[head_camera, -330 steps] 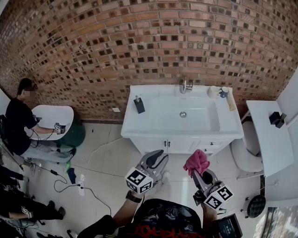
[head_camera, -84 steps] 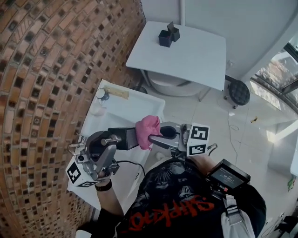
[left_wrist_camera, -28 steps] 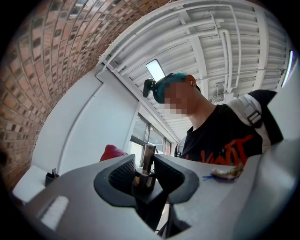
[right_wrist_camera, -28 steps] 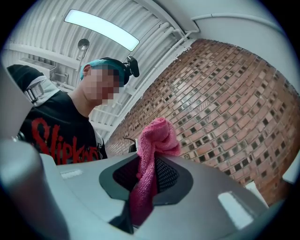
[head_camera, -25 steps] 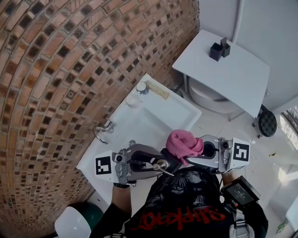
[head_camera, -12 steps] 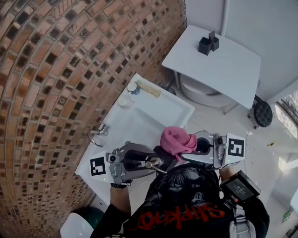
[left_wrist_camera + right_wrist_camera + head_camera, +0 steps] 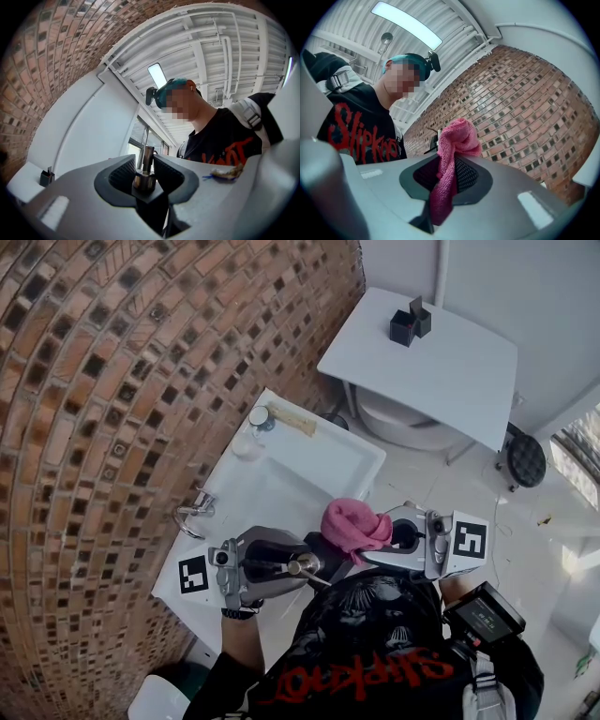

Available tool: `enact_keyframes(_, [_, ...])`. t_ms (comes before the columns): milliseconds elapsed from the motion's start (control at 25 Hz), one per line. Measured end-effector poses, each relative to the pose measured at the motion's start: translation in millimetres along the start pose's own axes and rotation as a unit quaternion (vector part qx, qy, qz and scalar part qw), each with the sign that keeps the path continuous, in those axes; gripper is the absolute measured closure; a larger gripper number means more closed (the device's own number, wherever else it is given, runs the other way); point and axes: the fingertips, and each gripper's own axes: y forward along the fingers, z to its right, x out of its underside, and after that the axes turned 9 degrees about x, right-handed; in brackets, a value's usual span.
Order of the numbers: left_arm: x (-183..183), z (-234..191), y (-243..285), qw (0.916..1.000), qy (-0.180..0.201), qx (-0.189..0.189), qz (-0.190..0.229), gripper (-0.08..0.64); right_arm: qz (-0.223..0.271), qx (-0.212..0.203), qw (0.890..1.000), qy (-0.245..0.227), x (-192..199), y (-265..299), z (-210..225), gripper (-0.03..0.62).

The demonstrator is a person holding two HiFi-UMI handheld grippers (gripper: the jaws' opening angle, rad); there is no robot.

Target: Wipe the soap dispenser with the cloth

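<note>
In the head view my left gripper (image 7: 312,562) is shut on the black soap dispenser (image 7: 325,551), held level over the sink's front edge with its metal pump (image 7: 302,568) pointing toward me. The left gripper view shows the pump (image 7: 145,171) and the black body clamped between the pads of that gripper (image 7: 143,182). My right gripper (image 7: 377,545) is shut on a pink cloth (image 7: 353,525), which bunches against the dispenser's upper side. In the right gripper view the cloth (image 7: 453,149) sticks up between the pads of that gripper (image 7: 445,177).
The white sink (image 7: 347,460) lies below, with a faucet (image 7: 191,512) by the brick wall (image 7: 112,381) and cups (image 7: 255,420) at its far corner. A white table (image 7: 441,367) bears black holders (image 7: 407,322). A dark stool (image 7: 523,461) stands on the tiled floor.
Since the earliest frame the dispenser has left the sink's corner and now sits in my left gripper. Over the last second both grippers stay nearly still, cloth against dispenser.
</note>
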Motion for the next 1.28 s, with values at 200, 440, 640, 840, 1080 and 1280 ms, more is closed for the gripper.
enact_keyframes(200, [-1,-1,-3,0.9999,0.001,-0.001,0.016,0.494,-0.030,0.005,0.999,-0.015,15,2,-5,0.535])
enact_keyframes(440, [3,-10,-2,0.9972,-0.023,0.012,0.071,0.495,-0.019,0.008,1.000,-0.010,12,-1,-3,0.537])
enact_keyframes(640, [-10,-13,-6,0.9974,-0.007,0.012,0.071,0.495,-0.020,0.010,1.000,-0.006,7,3,2,0.537])
enact_keyframes(840, [-11,-17,-12,0.9970,-0.007,0.010,0.077,0.495,-0.018,0.007,1.000,-0.002,8,5,5,0.537])
enact_keyframes(1080, [-17,-25,-23,0.9948,-0.003,-0.003,0.101,0.495,-0.021,-0.001,1.000,0.001,5,4,12,0.537])
enact_keyframes(1280, [-26,-29,-28,0.9936,0.010,-0.012,0.112,0.495,-0.017,-0.019,1.000,-0.011,-1,4,16,0.537])
